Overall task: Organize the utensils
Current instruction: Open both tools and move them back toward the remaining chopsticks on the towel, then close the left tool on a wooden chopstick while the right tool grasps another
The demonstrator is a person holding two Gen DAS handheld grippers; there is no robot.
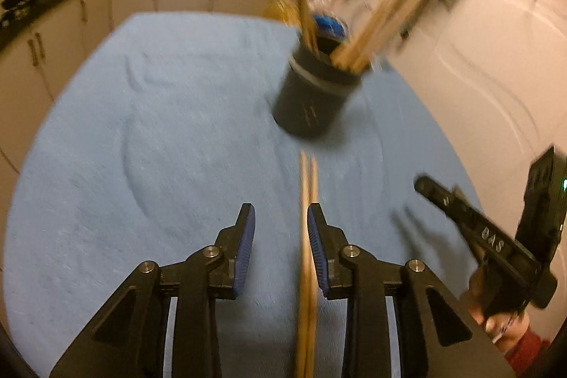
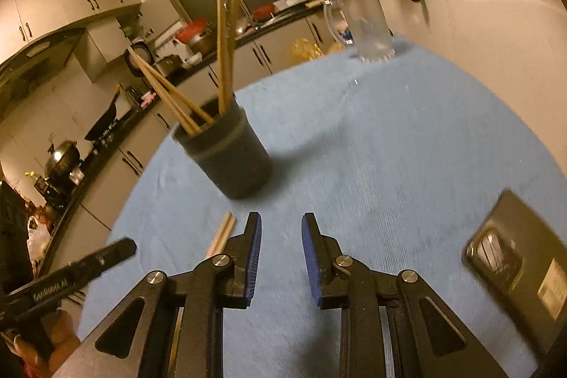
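Both claws over the blue-clothed desk, last chopsticks loose

Left claw (image 1: pixel 280 229) stands apart beside a pair of wooden chopsticks (image 1: pixel 307 236) lying on the blue cloth-covered desk (image 1: pixel 159 130); right claw (image 2: pixel 281 236) is apart, empty. The dark round cup (image 1: pixel 312 94) holds the others upright, likely their destination.

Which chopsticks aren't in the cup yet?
The pair lying flat on the blue cloth, between the left gripper's open fingers. The others stand in the dark cup.

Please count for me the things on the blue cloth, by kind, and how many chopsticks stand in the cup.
Dark cup: 1
Chopsticks standing in the cup: 4
Chopsticks lying on the blue cloth: 2
Clear glass: 1
Black phone: 1
Total: 9
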